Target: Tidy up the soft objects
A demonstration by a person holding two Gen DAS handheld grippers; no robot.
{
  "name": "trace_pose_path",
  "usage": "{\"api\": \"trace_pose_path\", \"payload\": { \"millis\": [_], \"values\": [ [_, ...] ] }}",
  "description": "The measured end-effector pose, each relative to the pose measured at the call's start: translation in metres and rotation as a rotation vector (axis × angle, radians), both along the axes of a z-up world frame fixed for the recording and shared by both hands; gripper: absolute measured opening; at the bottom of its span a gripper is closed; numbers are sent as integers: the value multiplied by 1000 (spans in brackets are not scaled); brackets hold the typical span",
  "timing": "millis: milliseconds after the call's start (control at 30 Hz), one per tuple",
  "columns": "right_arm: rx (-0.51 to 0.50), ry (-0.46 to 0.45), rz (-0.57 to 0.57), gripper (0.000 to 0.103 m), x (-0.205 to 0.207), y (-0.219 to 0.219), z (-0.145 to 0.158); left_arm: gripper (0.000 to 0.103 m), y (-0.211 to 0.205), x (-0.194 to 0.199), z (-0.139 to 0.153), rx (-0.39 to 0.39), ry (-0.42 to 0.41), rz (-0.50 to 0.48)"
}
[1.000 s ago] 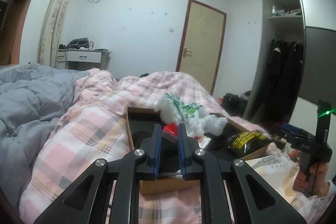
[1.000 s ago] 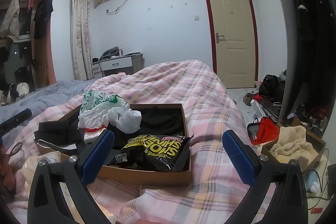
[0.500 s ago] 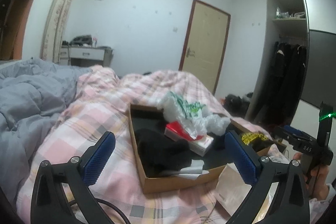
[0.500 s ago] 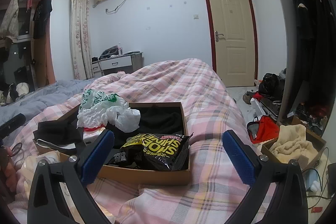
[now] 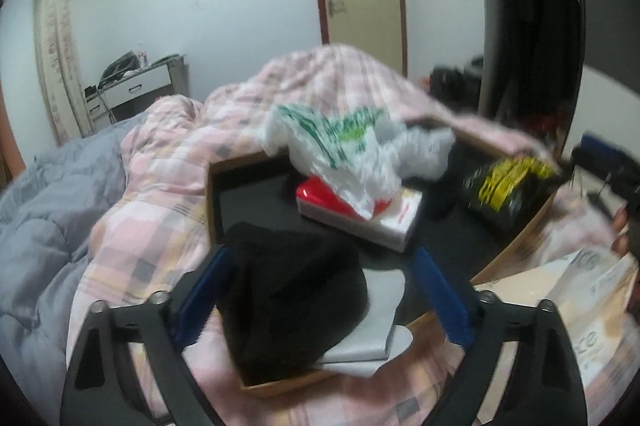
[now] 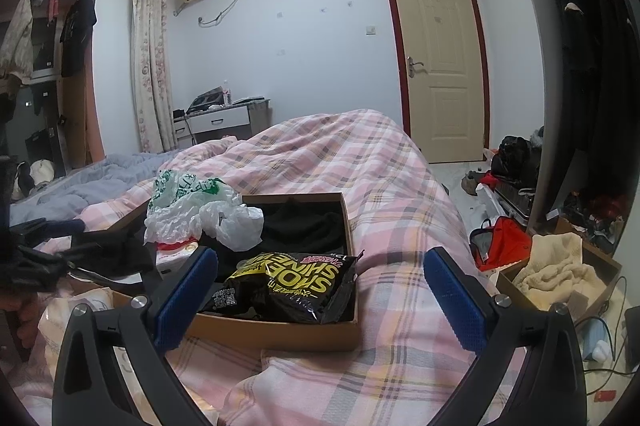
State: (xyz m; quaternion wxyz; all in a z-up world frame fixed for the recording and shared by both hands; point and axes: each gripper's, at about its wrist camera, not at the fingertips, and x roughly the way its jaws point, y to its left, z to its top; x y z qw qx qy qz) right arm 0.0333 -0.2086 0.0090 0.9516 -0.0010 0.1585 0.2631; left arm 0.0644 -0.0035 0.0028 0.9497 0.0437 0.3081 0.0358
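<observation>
On a bed under a pink plaid duvet (image 6: 360, 162), with a grey quilt (image 5: 36, 226) bunched at far left. Left gripper (image 5: 320, 298) angled down over the near end of an open cardboard box (image 5: 210, 186), jaws closing but not yet clamped, blue pads (image 5: 204, 290) flanking a black garment (image 5: 288, 290) without pressing on it; view blurred. Garment heaped in the near left corner of the box, partly over a grey folded sheet (image 5: 380, 306). Further in, a red-and-white packet (image 5: 372, 222) lying flat, topped by a crumpled white plastic bag with green print (image 5: 340, 146). Right of that, a black-and-yellow shoe-shine pouch (image 6: 288, 282) in a second box section, lying against its near wall. Right gripper (image 6: 320, 302) held low and nearly level over the duvet, just short of that box, jaws spread wide and grasping nothing. Part of the hand (image 5: 624, 230) gripping its handle visible at the right edge of the left wrist view. Further right, on the floor, a red bag (image 6: 504, 242) and a box of cream fabric (image 6: 556, 274). Cream door (image 6: 436, 62) shut in the far wall.
</observation>
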Motion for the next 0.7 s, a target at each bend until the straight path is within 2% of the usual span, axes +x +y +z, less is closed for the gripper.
{"api": "trace_pose_path", "payload": {
  "millis": [33,67,133,267,300,367,467,700],
  "values": [
    [1,0,0,103,0,0,0,68,-2,4,-5,14,30,-1],
    [1,0,0,103,0,0,0,59,-2,7,-9,20,55,-1],
    [2,0,0,103,0,0,0,56,-1,10,-15,1,80,-11],
    [4,3,-1,103,1,0,0,37,0,10,-15,-30,93,-44],
    [5,4,0,103,1,0,0,35,1,10,-14,-37,94,-52],
    [5,3,-1,103,1,-1,0,22,1,10,-14,-49,98,-59],
    [4,3,-1,103,1,-1,0,15,0,5,-13,-49,82,-56],
    [15,7,-3,103,0,-2,-1,11,10,-20,1,-117,-15,-44]
  ]
}}
